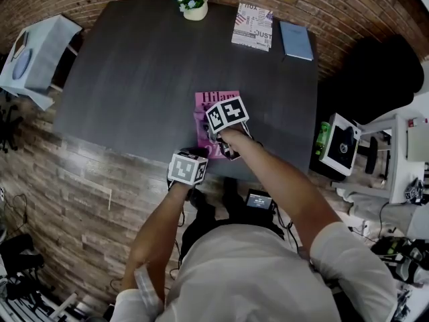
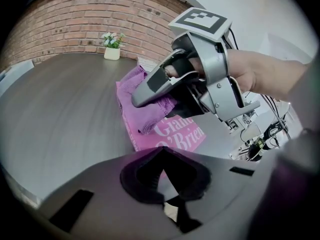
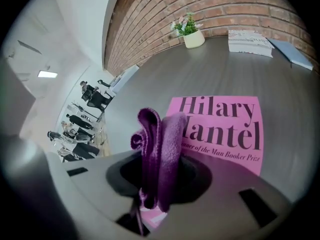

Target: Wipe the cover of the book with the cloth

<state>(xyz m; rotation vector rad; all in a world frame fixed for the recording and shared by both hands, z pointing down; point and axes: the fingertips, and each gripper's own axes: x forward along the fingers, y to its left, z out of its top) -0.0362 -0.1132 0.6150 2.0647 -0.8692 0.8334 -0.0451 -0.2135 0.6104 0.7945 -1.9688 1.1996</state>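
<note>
A pink book (image 1: 209,101) lies flat on the dark table (image 1: 134,79) close to its near edge; large dark lettering on its cover (image 3: 225,121) shows in the right gripper view. My right gripper (image 1: 213,130) is over the book, shut on a folded purple cloth (image 3: 158,144). In the left gripper view the cloth (image 2: 150,111) hangs from the right gripper (image 2: 142,98) down onto the book (image 2: 172,133). My left gripper (image 1: 186,166) is at the table's near edge, just in front of the book, shut (image 2: 164,186) with nothing in it.
At the far edge of the table stand a small flower pot (image 1: 195,5), a book with a printed cover (image 1: 253,25) and a blue book (image 1: 296,40). A light side table (image 1: 37,56) is to the left, a white device (image 1: 342,143) to the right.
</note>
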